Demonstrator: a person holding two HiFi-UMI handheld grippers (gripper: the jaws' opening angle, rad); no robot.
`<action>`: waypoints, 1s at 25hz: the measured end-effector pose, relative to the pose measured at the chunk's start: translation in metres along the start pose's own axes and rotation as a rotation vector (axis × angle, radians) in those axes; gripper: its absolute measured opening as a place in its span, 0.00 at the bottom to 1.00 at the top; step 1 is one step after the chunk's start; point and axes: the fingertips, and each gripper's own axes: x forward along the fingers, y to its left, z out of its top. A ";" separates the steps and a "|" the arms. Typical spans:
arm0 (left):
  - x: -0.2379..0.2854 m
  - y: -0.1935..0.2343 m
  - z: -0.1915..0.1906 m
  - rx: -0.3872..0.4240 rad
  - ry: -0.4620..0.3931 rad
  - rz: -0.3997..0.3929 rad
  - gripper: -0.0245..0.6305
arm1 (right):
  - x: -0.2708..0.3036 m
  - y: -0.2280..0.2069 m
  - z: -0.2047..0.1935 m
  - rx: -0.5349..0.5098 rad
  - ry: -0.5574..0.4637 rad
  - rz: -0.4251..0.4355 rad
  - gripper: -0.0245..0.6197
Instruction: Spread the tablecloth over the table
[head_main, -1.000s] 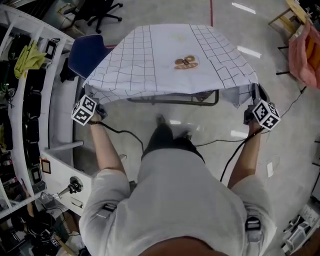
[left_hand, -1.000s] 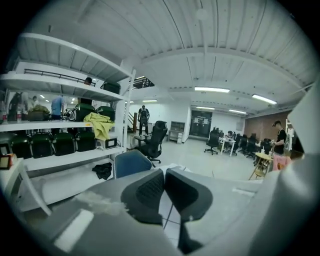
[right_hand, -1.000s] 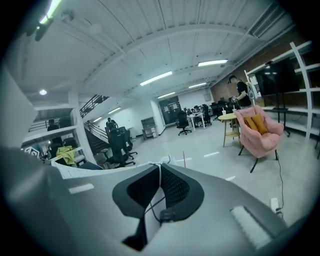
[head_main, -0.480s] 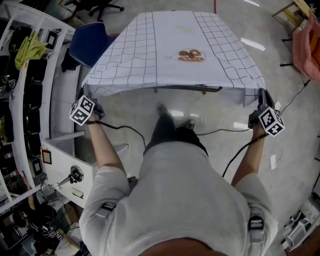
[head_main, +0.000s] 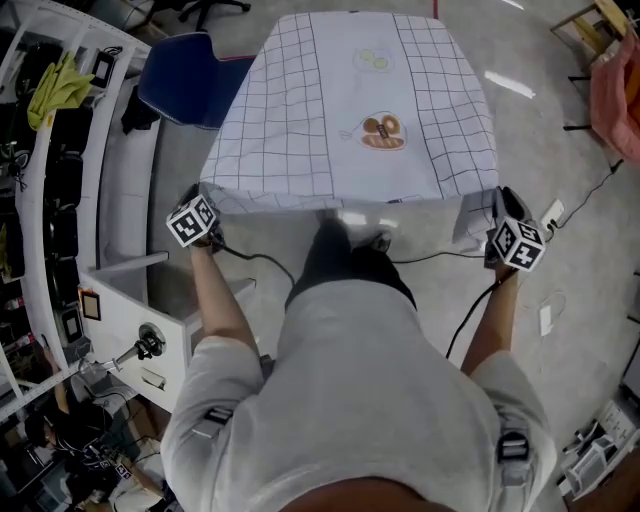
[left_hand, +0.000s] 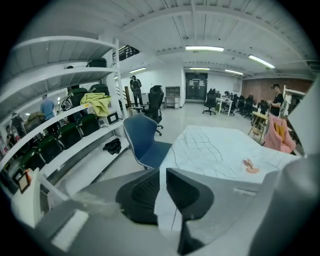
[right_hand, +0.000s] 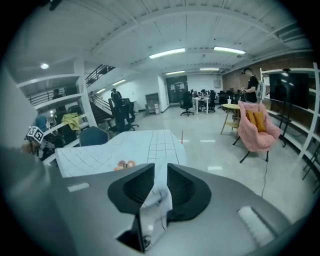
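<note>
Head view: the white grid-lined tablecloth (head_main: 340, 110) covers the desk, its near edge hanging down. The left gripper (head_main: 202, 206) is at the near left corner and the right gripper (head_main: 503, 212) at the near right.

Left gripper view: the jaws are pinched tight on the cloth corner.

Right gripper view: the jaws have just been opening. The crumpled corner lies between them, seemingly loose.
</note>
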 end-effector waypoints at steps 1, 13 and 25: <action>0.002 0.000 -0.004 0.003 0.005 0.009 0.11 | 0.003 0.010 0.003 -0.006 -0.005 0.022 0.17; 0.016 -0.135 0.050 0.155 -0.226 -0.138 0.07 | 0.033 0.100 0.079 -0.077 -0.226 0.117 0.05; -0.070 -0.340 0.147 0.088 -0.560 -0.480 0.07 | 0.015 0.226 0.174 -0.191 -0.507 0.174 0.05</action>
